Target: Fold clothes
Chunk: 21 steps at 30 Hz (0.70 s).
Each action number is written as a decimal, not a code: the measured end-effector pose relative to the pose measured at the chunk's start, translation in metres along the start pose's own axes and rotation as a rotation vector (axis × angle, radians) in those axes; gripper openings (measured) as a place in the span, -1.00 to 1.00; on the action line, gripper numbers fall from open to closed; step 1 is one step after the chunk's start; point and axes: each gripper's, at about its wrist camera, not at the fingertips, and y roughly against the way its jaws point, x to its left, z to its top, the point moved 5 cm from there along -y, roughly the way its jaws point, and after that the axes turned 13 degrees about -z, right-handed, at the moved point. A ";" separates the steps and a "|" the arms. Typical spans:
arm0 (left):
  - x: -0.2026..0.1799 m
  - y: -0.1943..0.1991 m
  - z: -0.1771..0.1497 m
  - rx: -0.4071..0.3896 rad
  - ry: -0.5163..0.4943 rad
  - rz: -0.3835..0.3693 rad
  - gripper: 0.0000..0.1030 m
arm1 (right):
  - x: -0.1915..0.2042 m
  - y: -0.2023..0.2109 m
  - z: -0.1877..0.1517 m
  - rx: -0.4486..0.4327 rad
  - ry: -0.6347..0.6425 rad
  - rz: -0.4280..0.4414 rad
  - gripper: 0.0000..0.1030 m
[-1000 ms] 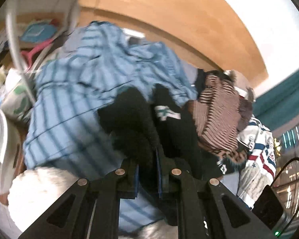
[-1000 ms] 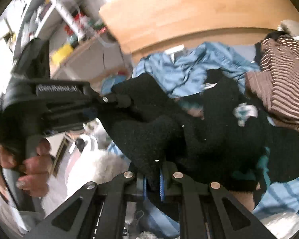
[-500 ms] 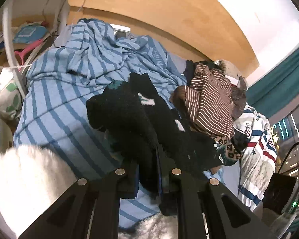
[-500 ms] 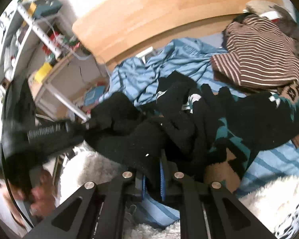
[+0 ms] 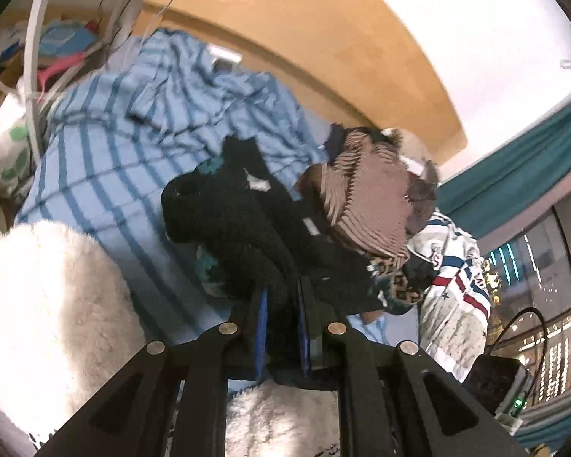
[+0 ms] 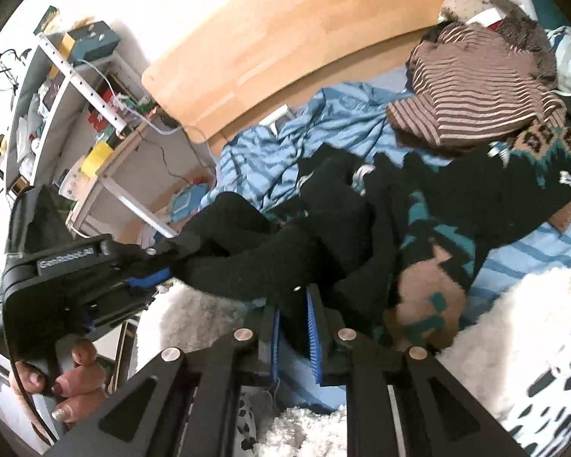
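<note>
both the left gripper (image 5: 281, 285) and the right gripper (image 6: 293, 297) have their fingers clamped on the black sweater (image 6: 380, 209), which hangs bunched over the blue striped sheet (image 5: 106, 167) on the bed.

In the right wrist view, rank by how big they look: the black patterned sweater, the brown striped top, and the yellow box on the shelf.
1. black patterned sweater, though nearest the camera
2. brown striped top
3. yellow box
</note>
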 end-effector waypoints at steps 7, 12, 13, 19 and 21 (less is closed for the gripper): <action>-0.027 0.014 0.004 -0.027 -0.060 -0.067 -0.74 | -0.001 0.012 0.005 -0.025 -0.024 0.012 -0.57; -0.032 0.010 0.002 -0.003 -0.048 -0.079 -0.74 | 0.003 0.009 -0.001 -0.011 0.001 -0.008 -0.41; -0.027 0.005 0.000 0.018 -0.028 -0.066 -0.74 | 0.002 0.007 -0.002 -0.006 0.003 -0.015 -0.40; 0.005 -0.030 -0.019 0.148 0.111 -0.011 -0.55 | -0.010 -0.003 -0.009 0.029 -0.019 -0.045 -0.30; 0.011 -0.037 -0.023 0.164 0.120 0.000 -0.36 | -0.015 -0.006 -0.010 0.040 -0.029 -0.053 -0.25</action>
